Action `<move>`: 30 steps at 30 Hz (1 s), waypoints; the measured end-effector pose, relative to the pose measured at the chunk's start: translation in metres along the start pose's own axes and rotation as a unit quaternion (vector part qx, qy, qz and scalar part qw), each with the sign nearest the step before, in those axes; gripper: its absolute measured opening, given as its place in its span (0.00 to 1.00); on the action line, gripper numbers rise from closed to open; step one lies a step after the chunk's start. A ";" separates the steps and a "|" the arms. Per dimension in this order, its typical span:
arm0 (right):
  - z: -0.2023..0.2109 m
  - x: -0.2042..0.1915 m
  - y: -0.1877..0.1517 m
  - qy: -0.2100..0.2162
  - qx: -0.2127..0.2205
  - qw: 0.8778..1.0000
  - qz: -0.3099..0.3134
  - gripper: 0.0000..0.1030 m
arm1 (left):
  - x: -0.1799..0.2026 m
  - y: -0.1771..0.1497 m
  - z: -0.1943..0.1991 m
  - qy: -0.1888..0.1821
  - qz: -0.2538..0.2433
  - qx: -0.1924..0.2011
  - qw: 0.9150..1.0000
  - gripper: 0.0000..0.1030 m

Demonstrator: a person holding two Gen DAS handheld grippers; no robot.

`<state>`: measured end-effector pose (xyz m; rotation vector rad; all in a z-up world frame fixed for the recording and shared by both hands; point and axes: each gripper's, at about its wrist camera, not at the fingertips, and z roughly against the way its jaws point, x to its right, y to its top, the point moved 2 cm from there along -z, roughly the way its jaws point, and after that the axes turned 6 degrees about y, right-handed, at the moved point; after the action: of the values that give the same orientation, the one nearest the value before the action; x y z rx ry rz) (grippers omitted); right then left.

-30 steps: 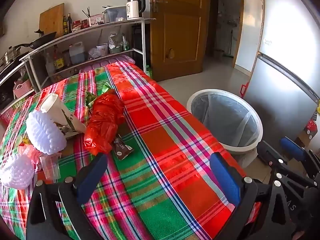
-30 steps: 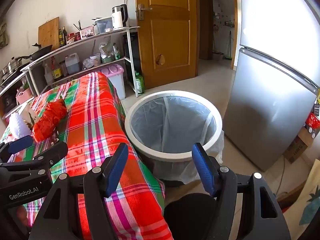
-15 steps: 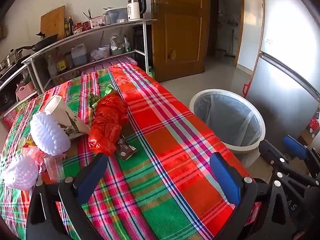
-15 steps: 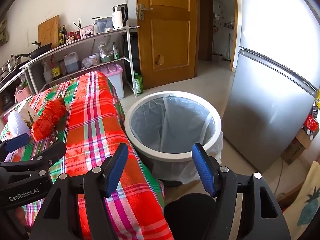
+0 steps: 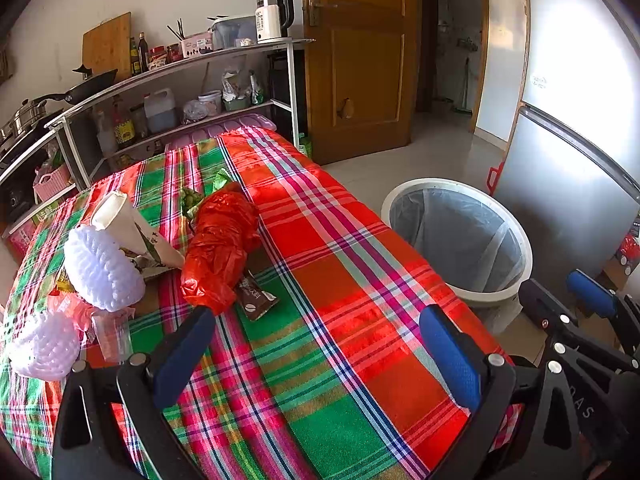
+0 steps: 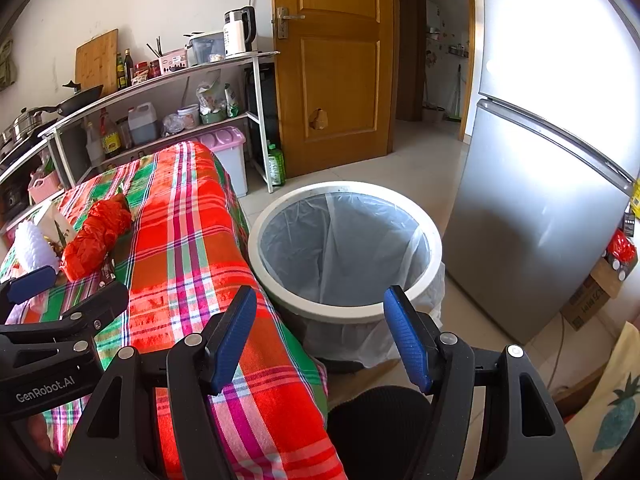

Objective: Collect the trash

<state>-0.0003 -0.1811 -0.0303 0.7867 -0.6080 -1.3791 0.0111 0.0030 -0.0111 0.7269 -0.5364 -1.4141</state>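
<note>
Trash lies on the plaid tablecloth: a crumpled red plastic bag, a brown snack wrapper by its near end, a paper cup on its side, two white foam fruit nets and a clear plastic cup. My left gripper hovers open over the cloth, just short of the wrapper, holding nothing. The white bin with a clear liner stands on the floor right of the table. My right gripper is open and empty near the bin's front rim.
A metal shelf rack with bottles, a kettle and cookware runs behind the table. A wooden door and a silver fridge flank the bin. A cardboard box sits by the fridge. Tiled floor lies beyond the bin.
The left wrist view has shifted slightly, so the trash sits a little further right in the frame. The right gripper has barely moved. Both stay open.
</note>
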 end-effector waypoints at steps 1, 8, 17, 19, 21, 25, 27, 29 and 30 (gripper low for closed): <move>0.000 0.000 0.000 0.000 0.000 1.000 0.000 0.65 | 0.000 0.000 0.000 0.000 0.000 0.000 1.000 1.00; -0.001 0.000 0.000 -0.001 -0.001 1.000 0.001 0.65 | -0.001 0.000 0.000 0.000 0.001 -0.001 1.000 1.00; 0.000 0.000 0.000 -0.001 -0.001 1.000 0.002 0.65 | -0.002 -0.001 0.001 0.000 0.000 -0.001 1.000 1.00; 0.000 -0.001 0.001 -0.001 -0.001 1.000 0.003 0.65 | -0.002 -0.001 0.001 0.000 0.001 -0.001 1.000 1.00; 0.000 0.000 0.001 -0.001 -0.001 1.000 0.003 0.65 | -0.001 -0.001 0.000 0.000 0.001 -0.002 1.000 1.00; 0.000 -0.001 0.001 0.000 -0.001 1.000 0.003 0.65 | -0.001 -0.001 0.000 0.000 0.001 -0.002 1.000 1.00; 0.001 0.000 0.001 -0.001 0.000 1.000 0.003 0.65 | -0.002 -0.001 -0.001 -0.001 0.001 -0.002 1.000 1.00; 0.000 -0.001 0.001 -0.001 0.000 1.000 0.003 0.65 | -0.002 -0.001 -0.001 -0.001 0.001 -0.002 1.000 1.00; 0.001 -0.001 0.001 -0.001 0.000 1.000 0.003 0.65 | -0.002 -0.001 -0.001 -0.001 0.001 -0.002 1.000 1.00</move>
<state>0.0000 -0.1802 -0.0289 0.7822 -0.6117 -1.3744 0.0108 0.0046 -0.0121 0.7211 -0.5348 -1.4141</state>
